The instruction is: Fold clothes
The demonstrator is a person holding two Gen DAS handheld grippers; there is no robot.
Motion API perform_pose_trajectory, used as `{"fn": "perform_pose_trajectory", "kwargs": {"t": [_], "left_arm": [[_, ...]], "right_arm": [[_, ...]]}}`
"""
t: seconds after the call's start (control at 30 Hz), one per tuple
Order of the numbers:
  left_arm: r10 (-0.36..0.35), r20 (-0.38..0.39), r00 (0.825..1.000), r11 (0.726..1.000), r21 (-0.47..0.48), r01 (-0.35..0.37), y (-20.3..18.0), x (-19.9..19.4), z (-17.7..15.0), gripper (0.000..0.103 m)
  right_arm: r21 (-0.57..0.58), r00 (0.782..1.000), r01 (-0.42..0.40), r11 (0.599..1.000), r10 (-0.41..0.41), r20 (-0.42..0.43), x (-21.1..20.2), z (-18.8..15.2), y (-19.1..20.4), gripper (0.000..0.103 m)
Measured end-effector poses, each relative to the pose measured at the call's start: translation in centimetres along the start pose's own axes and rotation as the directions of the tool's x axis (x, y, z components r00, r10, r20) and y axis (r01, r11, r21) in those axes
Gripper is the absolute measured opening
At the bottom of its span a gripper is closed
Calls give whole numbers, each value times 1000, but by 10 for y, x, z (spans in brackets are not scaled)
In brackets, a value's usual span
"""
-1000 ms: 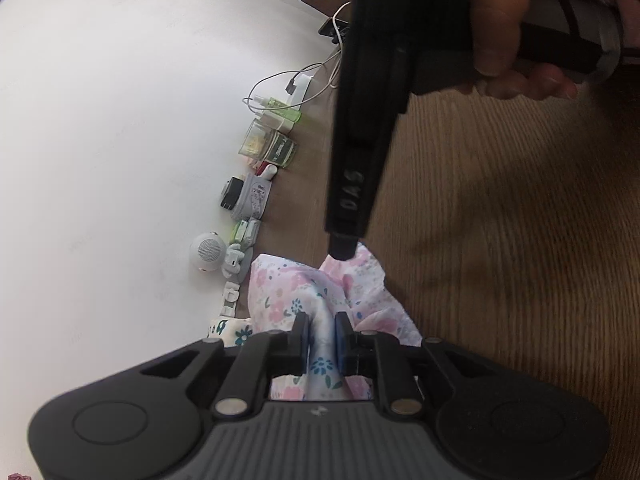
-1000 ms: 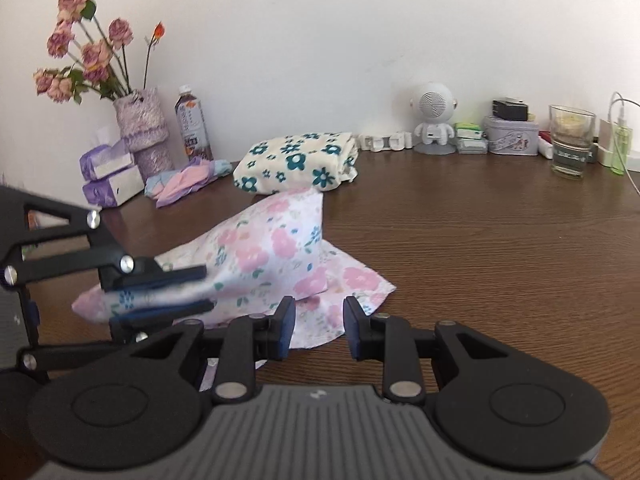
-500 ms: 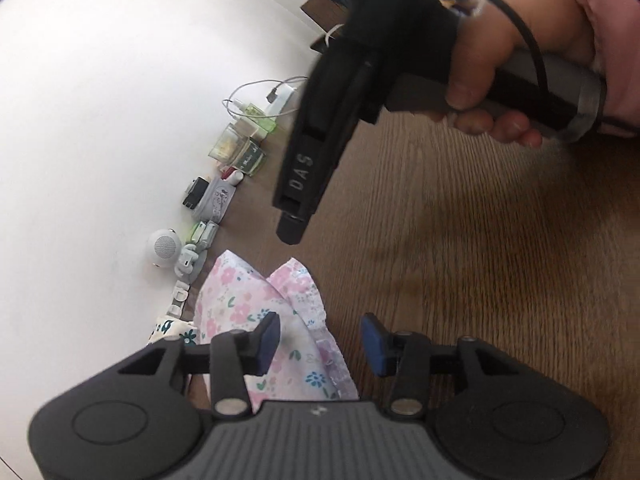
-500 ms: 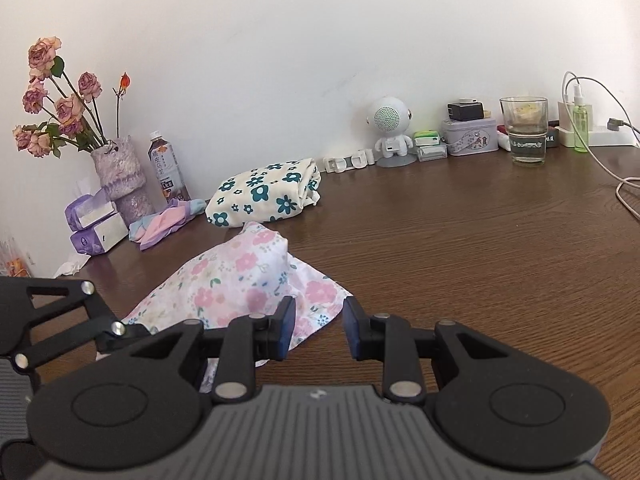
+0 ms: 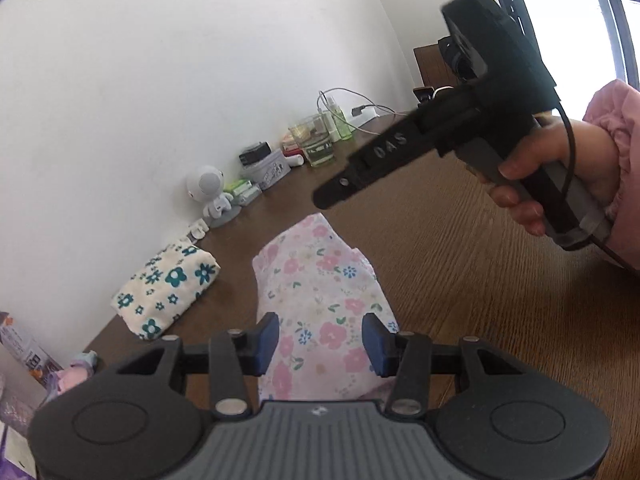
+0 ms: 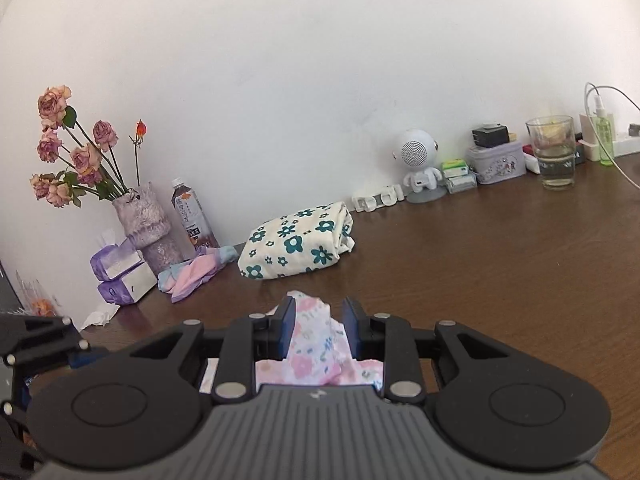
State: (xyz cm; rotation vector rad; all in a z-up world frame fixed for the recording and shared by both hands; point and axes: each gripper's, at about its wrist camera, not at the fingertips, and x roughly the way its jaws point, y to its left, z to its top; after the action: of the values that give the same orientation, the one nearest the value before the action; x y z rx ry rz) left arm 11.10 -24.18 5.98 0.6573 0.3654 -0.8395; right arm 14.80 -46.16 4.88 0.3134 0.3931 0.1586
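Left claw (image 5: 320,338) spread wide above the pink floral cloth (image 5: 320,280) on the tabletop (image 5: 460,280); right claw (image 6: 318,330) parted, cloth bunched between its fingers, contact unclear.

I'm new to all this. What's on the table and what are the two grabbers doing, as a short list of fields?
setting: brown wooden table against a white wall
garment being folded: pink flowered cloth, lying on the table
already folded: cream cloth with teal flowers, near the wall
left gripper: open, fingers either side of the pink cloth
right gripper: open, pink cloth between its fingers
holder: a person's hand, pink sleeve
other items: vase of roses, bottle, glass, white robot figure
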Motion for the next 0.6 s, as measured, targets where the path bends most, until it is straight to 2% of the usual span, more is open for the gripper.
{"fn": "perform_pose_trajectory", "kwargs": {"t": [0.13, 0.27, 0.37, 0.47, 0.57, 0.6], "left_arm": [[-41, -29, 999, 999, -36, 40, 10, 22, -15, 46], [-84, -19, 996, 994, -76, 82, 21, 39, -25, 46], [-111, 3, 994, 988, -104, 111, 29, 37, -28, 46], [-138, 25, 990, 982, -128, 140, 37, 37, -30, 47], [-155, 24, 988, 980, -125, 157, 40, 42, -29, 50], [-159, 21, 987, 979, -125, 160, 40, 44, -29, 50]], "right_arm": [[-43, 991, 74, 996, -78, -105, 39, -5, -1, 26], [-48, 976, 116, 992, -122, -179, 57, -22, -10, 24], [-45, 981, 110, 993, -115, -157, 50, -22, -10, 24], [-1, 993, 95, 995, -95, -71, 29, -11, -14, 26], [52, 1000, 10, 999, -10, -13, 15, 0, -18, 27], [59, 1000, -12, 998, 13, -18, 17, 0, -18, 31]]}}
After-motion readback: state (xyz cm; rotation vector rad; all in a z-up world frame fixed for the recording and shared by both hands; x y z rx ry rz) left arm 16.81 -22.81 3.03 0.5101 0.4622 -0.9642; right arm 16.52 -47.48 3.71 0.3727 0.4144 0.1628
